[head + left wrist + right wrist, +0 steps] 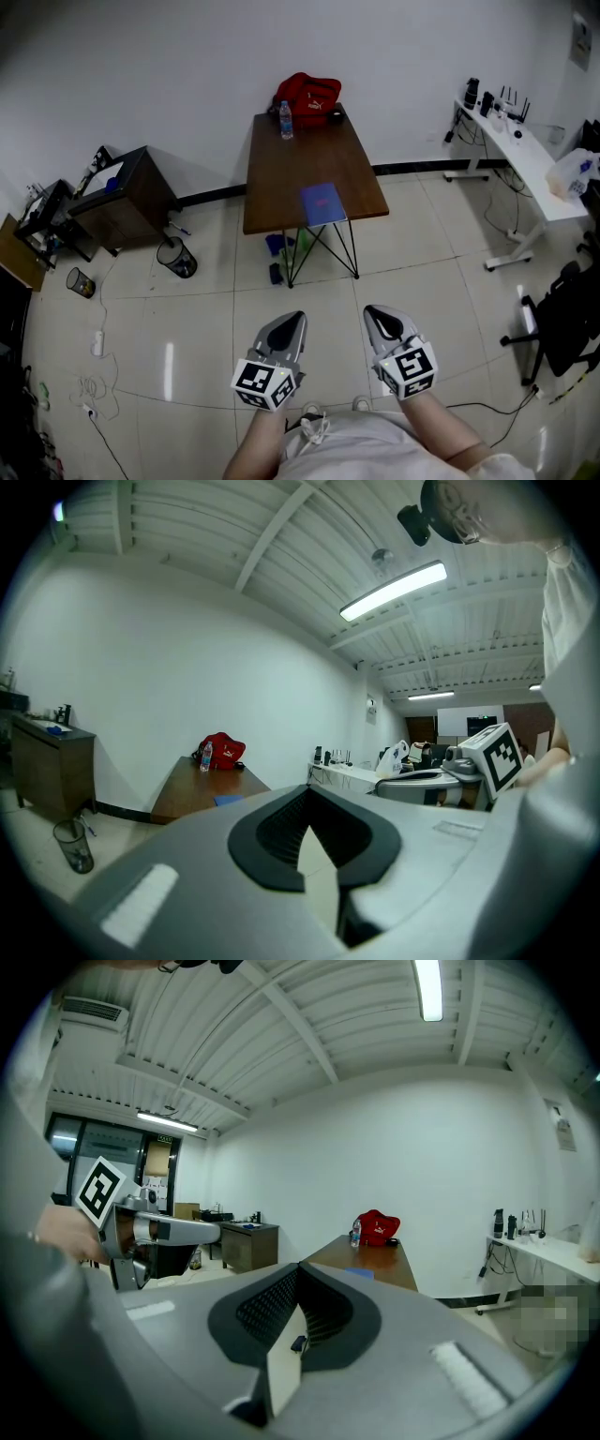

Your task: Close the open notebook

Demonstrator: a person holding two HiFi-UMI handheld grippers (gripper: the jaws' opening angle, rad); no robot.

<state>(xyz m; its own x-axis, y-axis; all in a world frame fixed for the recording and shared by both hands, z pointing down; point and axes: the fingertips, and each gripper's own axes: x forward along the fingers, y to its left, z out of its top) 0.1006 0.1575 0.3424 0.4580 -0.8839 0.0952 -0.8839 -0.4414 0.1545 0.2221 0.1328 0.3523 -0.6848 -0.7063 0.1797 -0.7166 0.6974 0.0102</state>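
A blue notebook (323, 203) lies flat near the front right edge of a brown table (281, 173), far ahead of me across the floor. It also shows small in the left gripper view as the notebook (228, 800) and in the right gripper view as the notebook (359, 1272). I cannot tell from here whether it lies open. My left gripper (292, 319) and right gripper (375, 312) hang side by side close to my body, well short of the table. Both point towards it. Each has its jaws together with nothing between them, as the left gripper (307, 794) and right gripper (298, 1269) show.
A red bag (307, 96) and a water bottle (286, 120) stand at the table's far end. A dark cabinet (127, 192) and a bin (178, 258) are at the left, a white desk (520, 155) and an office chair (572, 319) at the right. Cables lie on the tiled floor.
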